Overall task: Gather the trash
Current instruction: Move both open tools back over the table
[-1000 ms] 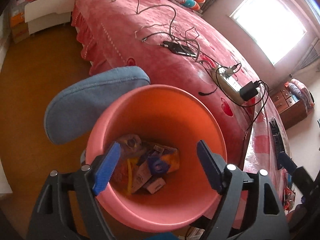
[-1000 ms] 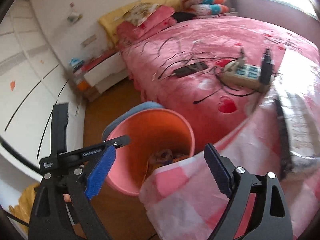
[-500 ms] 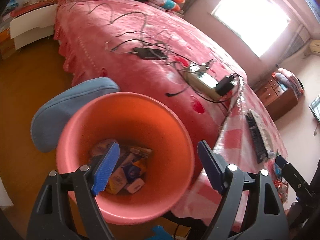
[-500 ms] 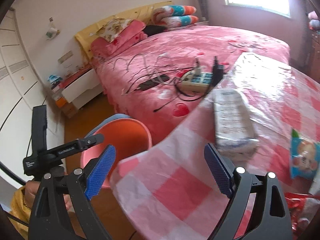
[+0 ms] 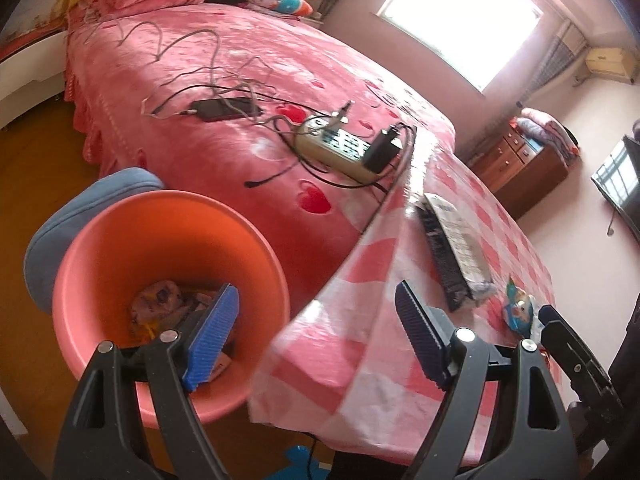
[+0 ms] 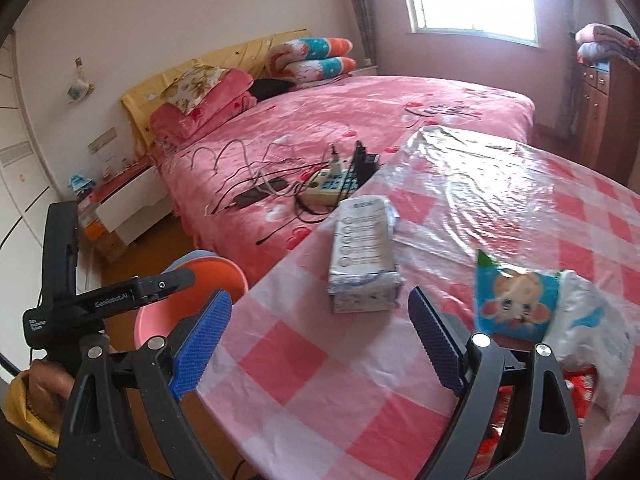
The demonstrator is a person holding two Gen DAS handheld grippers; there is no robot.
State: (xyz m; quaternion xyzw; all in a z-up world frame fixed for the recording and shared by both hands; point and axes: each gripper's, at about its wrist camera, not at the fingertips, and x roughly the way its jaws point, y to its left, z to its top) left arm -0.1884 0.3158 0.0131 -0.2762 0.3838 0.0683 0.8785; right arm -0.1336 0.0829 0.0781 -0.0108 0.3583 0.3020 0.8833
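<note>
An orange-pink trash bin [image 5: 120,240] stands on the floor beside the table; it holds several wrappers [image 5: 160,300] and also shows in the right wrist view [image 6: 216,276]. My left gripper [image 5: 316,336] is open and empty, over the bin's right rim and the table corner. My right gripper [image 6: 316,340] is open and empty above the pink checked tablecloth [image 6: 360,380]. A crumpled grey-white carton [image 6: 364,256] lies just beyond it. A blue cartoon wrapper [image 6: 516,300] and a white bag [image 6: 592,320] lie to its right.
A pink bed [image 6: 360,120] behind the table carries a power strip [image 5: 340,148], a phone [image 5: 224,108] and tangled cables. A blue cushion [image 5: 80,208] sits behind the bin. A wooden dresser [image 5: 524,164] stands far right. Red packaging [image 6: 576,392] lies at the table's near right.
Both grippers swung right, away from the bin and toward the table. The carton and blue wrapper came into the right wrist view. Both stay open.
</note>
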